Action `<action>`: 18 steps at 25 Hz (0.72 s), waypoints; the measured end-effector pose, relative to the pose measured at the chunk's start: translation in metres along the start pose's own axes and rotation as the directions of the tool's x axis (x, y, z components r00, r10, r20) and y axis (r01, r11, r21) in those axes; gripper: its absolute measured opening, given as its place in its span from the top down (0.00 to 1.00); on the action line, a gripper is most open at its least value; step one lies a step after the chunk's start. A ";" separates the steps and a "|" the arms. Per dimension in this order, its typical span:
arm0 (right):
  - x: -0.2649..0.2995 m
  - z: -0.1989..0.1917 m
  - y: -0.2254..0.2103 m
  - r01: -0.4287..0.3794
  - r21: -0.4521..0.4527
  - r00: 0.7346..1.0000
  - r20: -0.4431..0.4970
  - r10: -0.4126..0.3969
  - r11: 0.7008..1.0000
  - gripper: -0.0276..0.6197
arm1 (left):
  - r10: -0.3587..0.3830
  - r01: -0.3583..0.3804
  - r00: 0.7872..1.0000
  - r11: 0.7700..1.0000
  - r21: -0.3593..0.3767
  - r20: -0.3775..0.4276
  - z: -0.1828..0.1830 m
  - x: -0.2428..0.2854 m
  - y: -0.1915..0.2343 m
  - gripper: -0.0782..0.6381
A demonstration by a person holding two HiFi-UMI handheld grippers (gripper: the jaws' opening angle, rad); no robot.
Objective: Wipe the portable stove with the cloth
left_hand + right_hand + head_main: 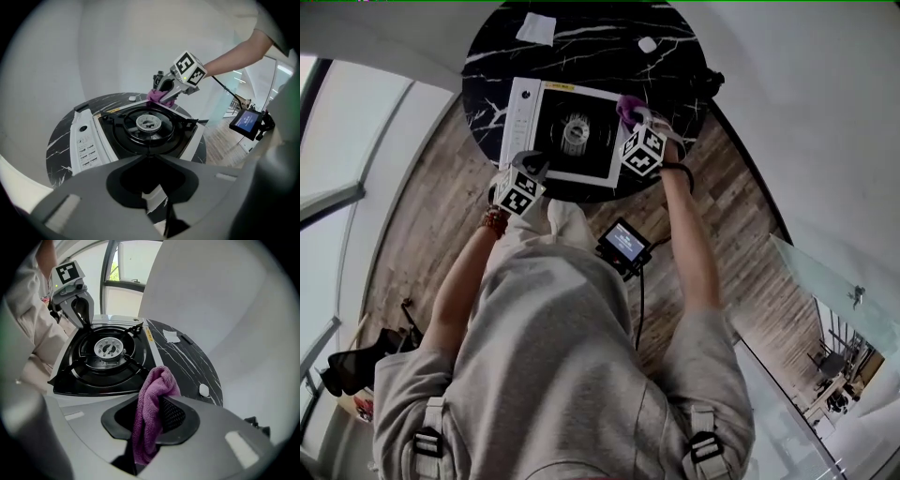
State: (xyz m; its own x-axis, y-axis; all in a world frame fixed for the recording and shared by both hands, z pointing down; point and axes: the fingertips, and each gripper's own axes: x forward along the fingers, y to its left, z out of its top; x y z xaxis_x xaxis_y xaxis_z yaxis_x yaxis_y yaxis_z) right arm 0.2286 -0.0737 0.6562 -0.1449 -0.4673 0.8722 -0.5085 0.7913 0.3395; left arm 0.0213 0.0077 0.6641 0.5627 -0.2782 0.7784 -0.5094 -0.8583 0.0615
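- Clamps purple cloth (pixel 152 399) between fingers of right gripper (pixel 150 427), at far right corner of portable stove (pixel 572 131).
- Pinches stove's near white rim with fingers of left gripper (pixel 534 167).
- Rests on round black marble worktop (pixel 600 47).

The round black table (pixel 680 70), veined in white like marble, carries the white-framed portable stove (pixel 572 131) on its near half, with a folded white sheet (pixel 535 28) lying at its far edge and a small white object (pixel 647 44) apart to that sheet's right.
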 end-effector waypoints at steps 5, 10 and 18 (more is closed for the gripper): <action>-0.002 0.002 0.016 -0.046 -0.071 0.998 -0.038 0.043 0.996 0.80 | 0.008 -0.008 1.000 1.000 0.003 -0.029 -0.001 -0.002 0.005 0.83; -0.008 0.005 0.038 -0.080 -0.140 0.996 -0.055 0.073 0.987 0.81 | 0.019 -0.019 0.999 1.000 0.007 -0.036 0.000 0.000 0.007 0.83; -0.017 0.003 0.059 -0.090 -0.205 0.994 -0.075 0.076 0.975 0.81 | 0.039 -0.039 0.997 0.999 0.013 -0.060 0.003 -0.002 0.006 0.83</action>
State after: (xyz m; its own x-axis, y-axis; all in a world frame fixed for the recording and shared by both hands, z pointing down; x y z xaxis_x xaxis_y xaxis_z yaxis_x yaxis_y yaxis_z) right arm 0.1983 -0.0203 0.6606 -0.1185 -0.3750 0.9194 -0.3083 0.8941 0.3249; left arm 0.0189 0.0013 0.6611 0.5020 -0.2852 0.8165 -0.5220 -0.8527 0.0231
